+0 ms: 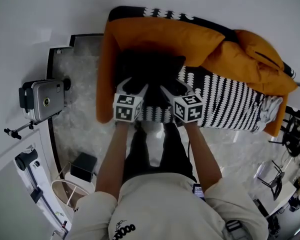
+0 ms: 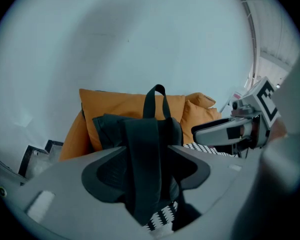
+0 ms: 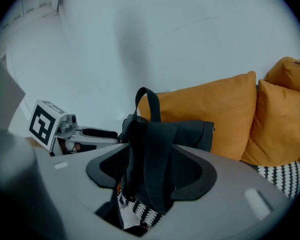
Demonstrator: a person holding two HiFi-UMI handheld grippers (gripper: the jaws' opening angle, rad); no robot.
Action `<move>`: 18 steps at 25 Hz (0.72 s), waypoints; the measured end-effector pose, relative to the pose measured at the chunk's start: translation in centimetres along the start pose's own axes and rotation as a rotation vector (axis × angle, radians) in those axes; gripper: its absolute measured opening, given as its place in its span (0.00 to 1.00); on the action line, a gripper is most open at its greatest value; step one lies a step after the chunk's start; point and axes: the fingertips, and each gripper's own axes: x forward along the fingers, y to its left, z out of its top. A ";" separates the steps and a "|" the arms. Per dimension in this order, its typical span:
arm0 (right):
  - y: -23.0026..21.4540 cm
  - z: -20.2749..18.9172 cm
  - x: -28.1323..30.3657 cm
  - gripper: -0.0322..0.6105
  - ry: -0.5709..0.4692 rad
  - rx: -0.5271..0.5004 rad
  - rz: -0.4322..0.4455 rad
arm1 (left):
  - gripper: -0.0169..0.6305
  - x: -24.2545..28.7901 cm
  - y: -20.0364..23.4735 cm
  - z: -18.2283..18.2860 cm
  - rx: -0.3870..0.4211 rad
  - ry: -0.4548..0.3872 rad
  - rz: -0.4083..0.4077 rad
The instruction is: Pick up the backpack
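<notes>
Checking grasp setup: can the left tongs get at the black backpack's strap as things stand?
Probably yes. The black fabric backpack leans on the orange cushion, and its wide black strap stands between the open jaws of the left tongs, with nothing in front of it.

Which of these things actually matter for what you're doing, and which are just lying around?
Part of the job: black backpack, its shoulder straps, left gripper, right gripper.
Just lying about: orange cushions, patterned cover, silver camera, black box on the floor.
</notes>
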 end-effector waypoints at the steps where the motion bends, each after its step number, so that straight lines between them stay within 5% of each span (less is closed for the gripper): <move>1: -0.2 -0.2 0.5 0.44 0.003 0.005 -0.002 | 0.44 0.4 0.1 -0.4 -0.001 0.010 -0.002; 10: -1.8 -1.7 4.3 0.58 0.020 0.039 -0.051 | 0.50 3.1 1.5 -2.8 -0.031 0.055 0.002; 18: -3.6 -1.9 6.2 0.54 0.027 0.058 -0.123 | 0.53 4.6 1.5 -2.4 -0.042 0.035 -0.011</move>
